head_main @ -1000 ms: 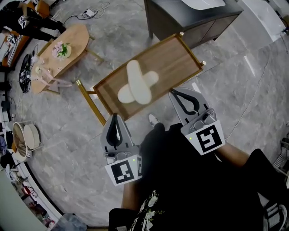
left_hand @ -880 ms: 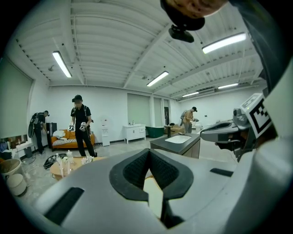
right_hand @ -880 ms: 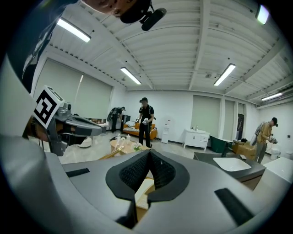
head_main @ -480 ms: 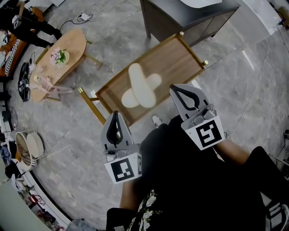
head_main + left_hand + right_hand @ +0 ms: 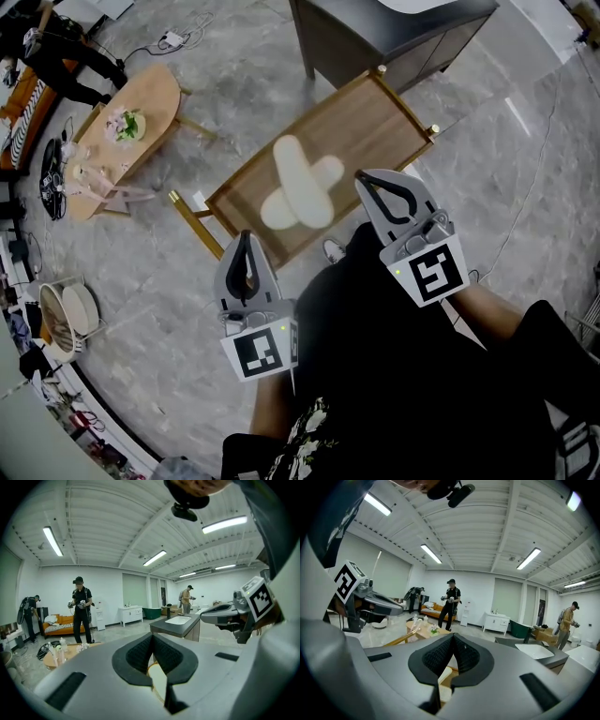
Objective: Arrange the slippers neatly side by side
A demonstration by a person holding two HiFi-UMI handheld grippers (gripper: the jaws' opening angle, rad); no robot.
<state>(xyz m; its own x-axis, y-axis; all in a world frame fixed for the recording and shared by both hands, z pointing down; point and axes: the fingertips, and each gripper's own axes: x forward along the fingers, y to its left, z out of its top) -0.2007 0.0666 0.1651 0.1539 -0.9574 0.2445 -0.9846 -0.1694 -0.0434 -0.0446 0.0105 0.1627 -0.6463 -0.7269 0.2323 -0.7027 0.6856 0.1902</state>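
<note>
Two cream slippers lie crossed on a wooden tray table (image 5: 380, 117): the upper slipper (image 5: 296, 169) runs lengthwise over the lower slipper (image 5: 325, 174). My left gripper (image 5: 246, 240) is shut and empty, short of the tray's near left corner. My right gripper (image 5: 366, 178) is also shut and empty, hanging by the tray's near edge, right of the slippers. In the left gripper view the jaws (image 5: 152, 637) are closed, with a slipper (image 5: 158, 682) showing below them. In the right gripper view the closed jaws (image 5: 453, 637) stand above a slipper (image 5: 442, 674).
A dark cabinet (image 5: 394, 33) with a white basin stands beyond the tray. An oval wooden coffee table (image 5: 131, 108) with flowers is at the far left. The person's shoe (image 5: 333, 250) is close to the tray's near edge. Other people (image 5: 80, 609) stand across the room.
Both grippers have edged a little closer to the tray table, still shut and empty. The slippers have not moved.
</note>
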